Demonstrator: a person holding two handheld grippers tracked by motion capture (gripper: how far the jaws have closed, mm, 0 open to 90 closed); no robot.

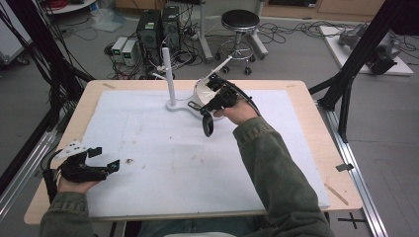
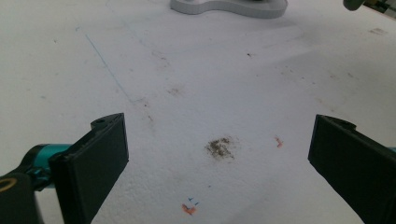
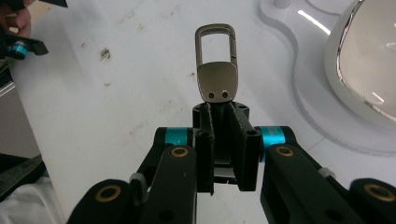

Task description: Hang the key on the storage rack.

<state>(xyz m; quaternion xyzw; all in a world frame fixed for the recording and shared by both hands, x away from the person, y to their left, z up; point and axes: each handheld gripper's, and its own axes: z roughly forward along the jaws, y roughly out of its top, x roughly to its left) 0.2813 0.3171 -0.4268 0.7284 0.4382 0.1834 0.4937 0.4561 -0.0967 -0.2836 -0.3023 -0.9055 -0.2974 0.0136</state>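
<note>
My right gripper (image 1: 207, 109) hovers over the far middle of the white mat (image 1: 163, 158), just in front of a white stand (image 1: 169, 79) with an upright post. Its jaws are shut on a dark strap that ends in a metal snap-hook clip (image 3: 215, 60). The clip (image 1: 208, 126) hangs below the gripper, clear of the mat. My left gripper (image 1: 106, 158) rests at the near left of the mat. In the left gripper view my left gripper (image 2: 219, 154) stands open, with only stained mat between its jaws.
A shiny white bowl (image 1: 200, 91) sits on the stand's flat base (image 3: 299, 60), right beside my right gripper. The base's edge (image 2: 229, 7) lies far ahead of the left gripper. Behind the table are a stool (image 1: 240, 22) and computer boxes (image 1: 158, 27).
</note>
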